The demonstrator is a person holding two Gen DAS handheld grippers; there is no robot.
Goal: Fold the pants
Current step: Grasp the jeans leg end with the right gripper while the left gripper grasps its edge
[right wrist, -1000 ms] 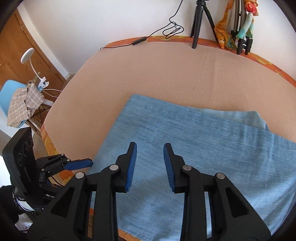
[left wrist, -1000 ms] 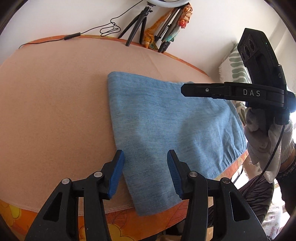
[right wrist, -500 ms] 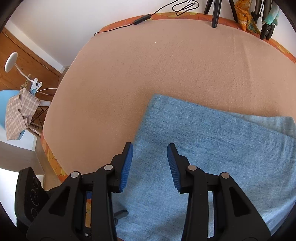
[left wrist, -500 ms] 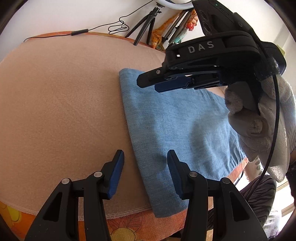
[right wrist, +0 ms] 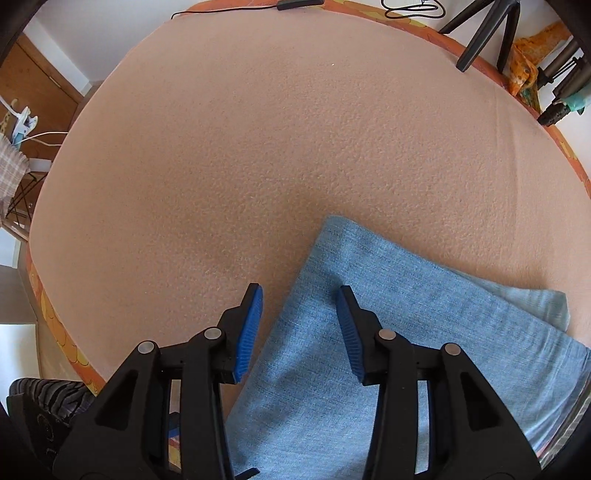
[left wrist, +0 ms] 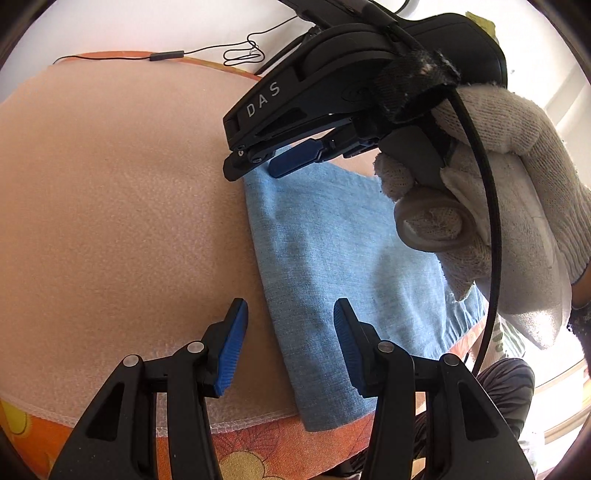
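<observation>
as the folded pants [left wrist: 332, 258] lie lengthwise away from their left edge, that edge is straddled untouched by the spread, still-opening right gripper [right wrist: 299, 325] and the spread left gripper [left wrist: 290, 332].

pants [right wrist: 406, 332] | light blue denim | folded flat into a layered rectangle, lower layer's edge peeking out at the far side | lying on the peach-covered worktop [right wrist: 258, 147], near end reaching its front edge

Peach blanket [right wrist: 258, 155] left of folded pants [right wrist: 369, 350] lies bare; tripod [right wrist: 487, 29] w/ cable [left wrist: 207, 55] crowd far edge.
</observation>
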